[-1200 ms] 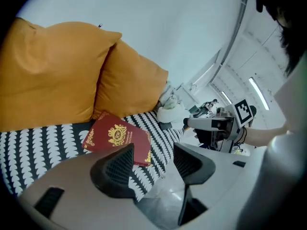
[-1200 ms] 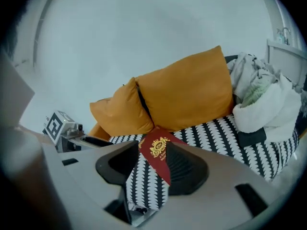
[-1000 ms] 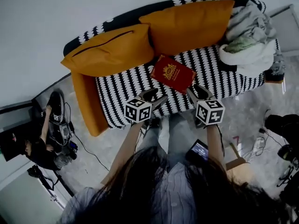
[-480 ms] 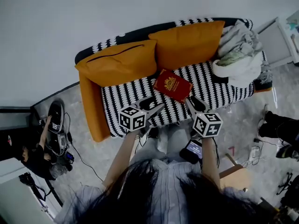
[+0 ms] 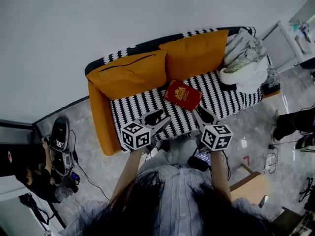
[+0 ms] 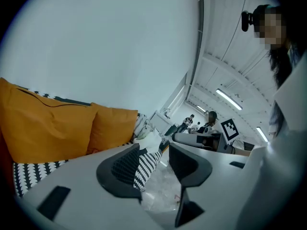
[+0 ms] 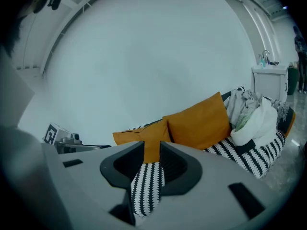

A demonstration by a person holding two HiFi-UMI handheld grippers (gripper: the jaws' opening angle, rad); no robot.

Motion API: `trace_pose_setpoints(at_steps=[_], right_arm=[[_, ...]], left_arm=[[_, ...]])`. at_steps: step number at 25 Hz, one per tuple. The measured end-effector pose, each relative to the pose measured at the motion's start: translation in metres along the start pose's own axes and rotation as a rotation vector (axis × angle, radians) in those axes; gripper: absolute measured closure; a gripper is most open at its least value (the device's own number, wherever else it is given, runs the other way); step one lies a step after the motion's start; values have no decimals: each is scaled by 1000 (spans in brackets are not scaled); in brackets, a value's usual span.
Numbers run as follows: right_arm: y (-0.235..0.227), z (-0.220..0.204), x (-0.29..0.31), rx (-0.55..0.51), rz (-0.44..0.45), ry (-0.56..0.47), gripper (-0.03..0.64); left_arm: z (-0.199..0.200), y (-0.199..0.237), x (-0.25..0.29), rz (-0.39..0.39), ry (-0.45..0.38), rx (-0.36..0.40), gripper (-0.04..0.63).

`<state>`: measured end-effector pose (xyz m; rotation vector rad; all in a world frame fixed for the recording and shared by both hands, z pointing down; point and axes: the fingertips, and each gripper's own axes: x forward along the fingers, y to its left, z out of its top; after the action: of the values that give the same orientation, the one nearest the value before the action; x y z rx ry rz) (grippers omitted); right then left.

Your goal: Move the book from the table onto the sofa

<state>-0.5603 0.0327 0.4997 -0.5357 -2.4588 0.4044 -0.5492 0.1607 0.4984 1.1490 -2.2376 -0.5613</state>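
Observation:
A red book (image 5: 183, 95) with a gold emblem lies flat on the black-and-white striped sofa seat (image 5: 138, 104), in front of the two orange cushions. Both grippers hang in front of the sofa's near edge, apart from the book. My left gripper (image 5: 158, 119) (image 6: 153, 150) has its jaws closing with nothing between them. My right gripper (image 5: 203, 116) (image 7: 152, 152) is also closing, its gap narrow and empty. Neither gripper view shows the book; through each gap only striped fabric shows.
Two orange cushions (image 5: 130, 74) (image 5: 197, 53) lean on the sofa back. A heap of pale clothes (image 5: 243, 58) fills the sofa's right end. A white cabinet (image 5: 285, 43) stands at the right. Gear and cables (image 5: 61, 144) lie on the floor at the left.
Both grippers have pulled back from the sofa and risen, and their jaws stand narrower. The book stays where it lay on the seat.

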Motion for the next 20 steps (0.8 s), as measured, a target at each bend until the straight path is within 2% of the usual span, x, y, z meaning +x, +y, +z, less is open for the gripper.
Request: trace_pose_setpoints(at_steps=[5,10,20], right_arm=[[25,-12,-22,-4,-24,-43,517],[40,-27,-40,-15,-50,-40,523],[44,-52,-86,18,-80,-60,527]], left_arm=[[-4,-15,-21,-28,-11,32,413],[-14,-21,-35,-51,-26,8,414],[-41,-49,-41,-69,5,12,416]])
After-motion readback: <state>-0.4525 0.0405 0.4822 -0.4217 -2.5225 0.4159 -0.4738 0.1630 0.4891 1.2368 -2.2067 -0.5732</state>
